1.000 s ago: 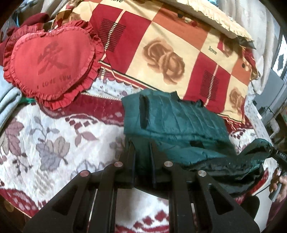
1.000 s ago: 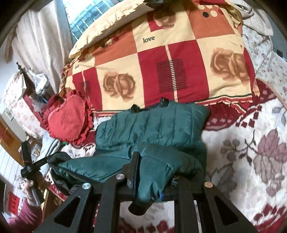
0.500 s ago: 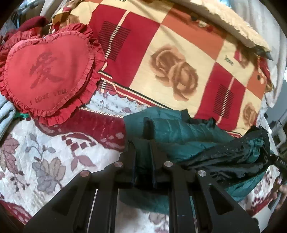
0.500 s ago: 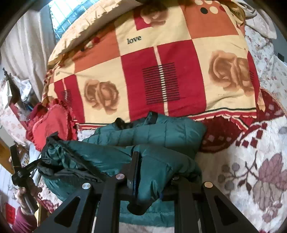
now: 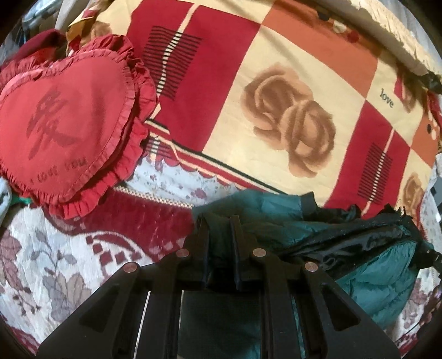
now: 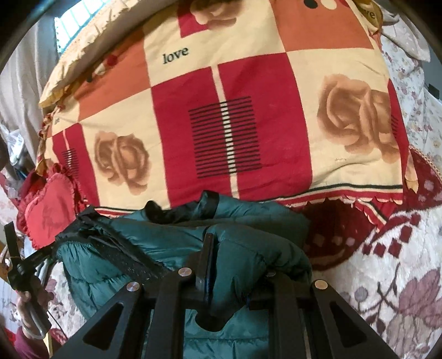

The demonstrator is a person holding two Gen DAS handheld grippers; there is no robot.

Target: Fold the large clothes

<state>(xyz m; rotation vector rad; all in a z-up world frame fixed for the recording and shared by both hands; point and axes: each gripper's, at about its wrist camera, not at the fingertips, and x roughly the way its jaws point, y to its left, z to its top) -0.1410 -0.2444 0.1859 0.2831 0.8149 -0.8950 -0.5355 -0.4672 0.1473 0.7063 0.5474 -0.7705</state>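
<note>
Your left gripper (image 5: 219, 221) and right gripper (image 6: 234, 248) are each clamped on a fold of the green puffer jacket (image 6: 248, 221), which is bunched on the floral bedspread (image 6: 386, 276); beyond lie the heart cushion (image 5: 63, 124) and checked quilt (image 5: 276, 82).

- I read this as a home bedroom.
- Bed with floral bedspread (image 5: 55, 276).
- Rose-checked quilt (image 6: 226, 132) printed "love".
- Red heart cushion (image 5: 66, 132).
- Window (image 6: 74, 24) top left.
</note>
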